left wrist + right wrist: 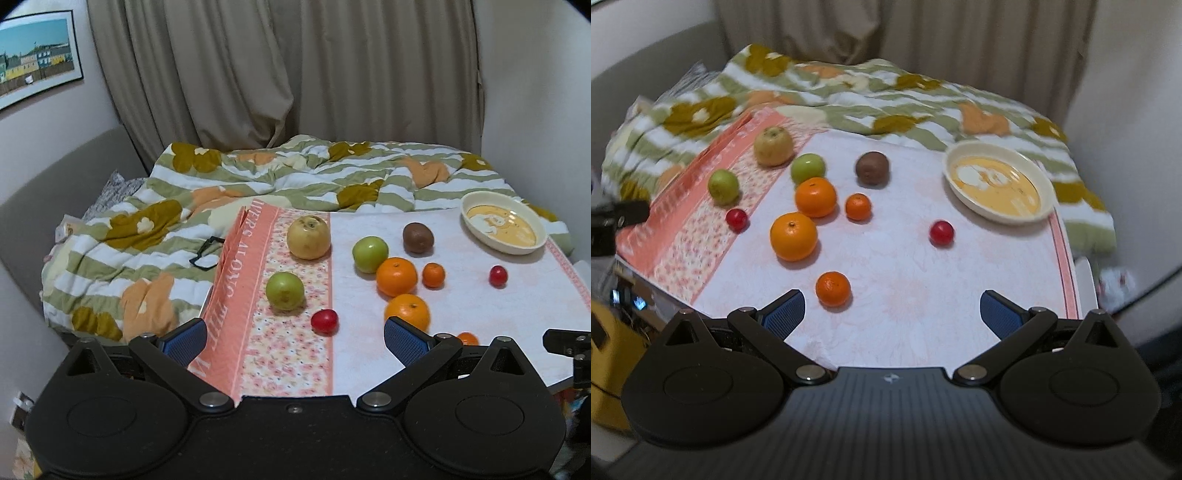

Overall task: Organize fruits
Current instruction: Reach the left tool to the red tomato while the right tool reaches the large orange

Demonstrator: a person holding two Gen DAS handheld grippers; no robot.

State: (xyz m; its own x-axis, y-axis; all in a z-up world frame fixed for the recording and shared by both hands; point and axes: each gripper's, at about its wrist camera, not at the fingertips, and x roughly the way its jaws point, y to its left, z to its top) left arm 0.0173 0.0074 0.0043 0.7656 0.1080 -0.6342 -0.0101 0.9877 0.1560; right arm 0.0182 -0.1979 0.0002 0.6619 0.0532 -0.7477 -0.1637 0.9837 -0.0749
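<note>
Fruit lies loose on a pink-and-white tablecloth (pixel 905 295): a yellow pear-like fruit (pixel 308 237), two green apples (pixel 285 290) (pixel 370 254), a brown kiwi (pixel 417 237), several oranges (pixel 396 276) (pixel 793 236) (pixel 833 289), and two small red fruits (pixel 324 321) (pixel 941 232). A cream oval dish (pixel 999 181) sits empty at the far right. My left gripper (pixel 295 339) is open above the near edge. My right gripper (pixel 892 314) is open and empty, with a small orange near its left finger.
A striped floral quilt (pixel 258 177) covers the bed behind the table. Black glasses (pixel 207 253) lie on the quilt to the left. Curtains (pixel 277 74) hang at the back. The right gripper's edge (pixel 569 343) shows in the left wrist view.
</note>
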